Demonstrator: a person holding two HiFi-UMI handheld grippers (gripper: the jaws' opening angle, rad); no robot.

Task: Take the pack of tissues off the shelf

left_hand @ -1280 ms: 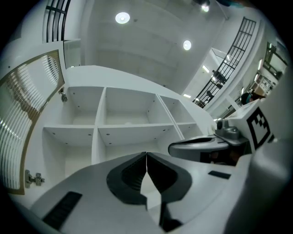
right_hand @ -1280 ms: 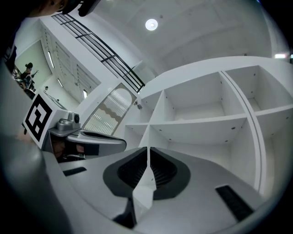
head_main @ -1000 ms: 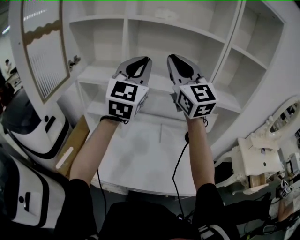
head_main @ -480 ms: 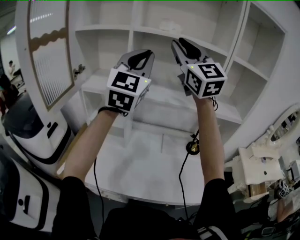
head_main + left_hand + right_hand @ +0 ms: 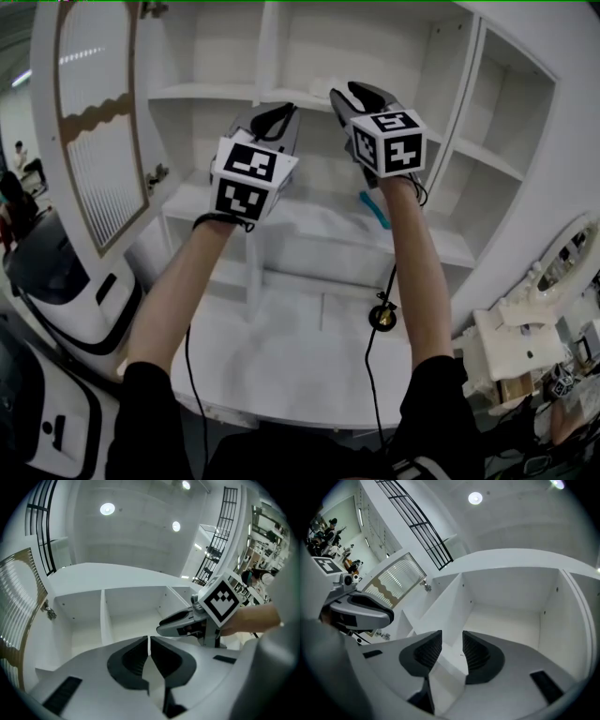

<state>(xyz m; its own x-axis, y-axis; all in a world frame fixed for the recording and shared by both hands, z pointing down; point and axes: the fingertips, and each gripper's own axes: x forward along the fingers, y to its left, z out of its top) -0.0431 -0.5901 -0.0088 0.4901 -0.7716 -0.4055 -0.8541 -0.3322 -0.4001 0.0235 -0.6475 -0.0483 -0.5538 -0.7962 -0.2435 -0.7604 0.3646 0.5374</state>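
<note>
White shelf (image 5: 487, 155) compartments face both raised grippers: left gripper (image 5: 148, 641) pressed together, empty; right gripper (image 5: 452, 641), jaws just opening, empty; a teal thing (image 5: 375, 208), perhaps the tissue pack, lies on the shelf, so lifting it off remains.

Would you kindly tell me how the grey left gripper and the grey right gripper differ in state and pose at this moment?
The grey left gripper has its jaws together, while the grey right gripper has its jaws apart, having just been opening. In the head view the right one sits higher against the white shelf unit than the left. Both are empty and point into the shelves.
</note>
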